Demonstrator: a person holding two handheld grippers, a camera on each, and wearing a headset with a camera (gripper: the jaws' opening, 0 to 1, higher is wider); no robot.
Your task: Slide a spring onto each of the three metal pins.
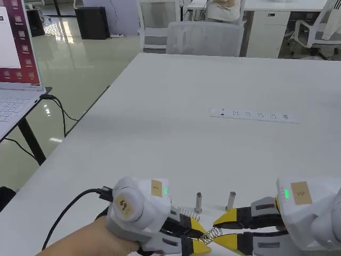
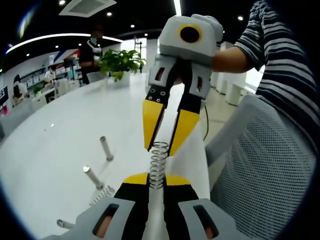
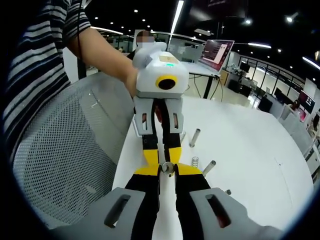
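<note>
Spring [image 1: 211, 233] between fingers [image 1: 228, 217]; pins [image 1: 199, 202] upright beyond; power strip [image 1: 254, 115] behind.

A power strip [image 1: 254, 116] lies on the white table [image 1: 160, 106]. A laptop [image 1: 15, 48] stands left of the table, and a grey chair [image 1: 205, 38] stands behind it.

The head view's bottom edge cuts off the left gripper [image 1: 203, 237] and the right gripper [image 1: 218, 230], and their jaws cover part of the spring [image 1: 212, 233]. In the left gripper view, my own gripper's body hides most of a third pin [image 2: 60, 223] (just a stub pokes out) and half of a loose spring [image 2: 101, 195]. Whether the right gripper truly pinches the spring, I cannot tell.
</note>
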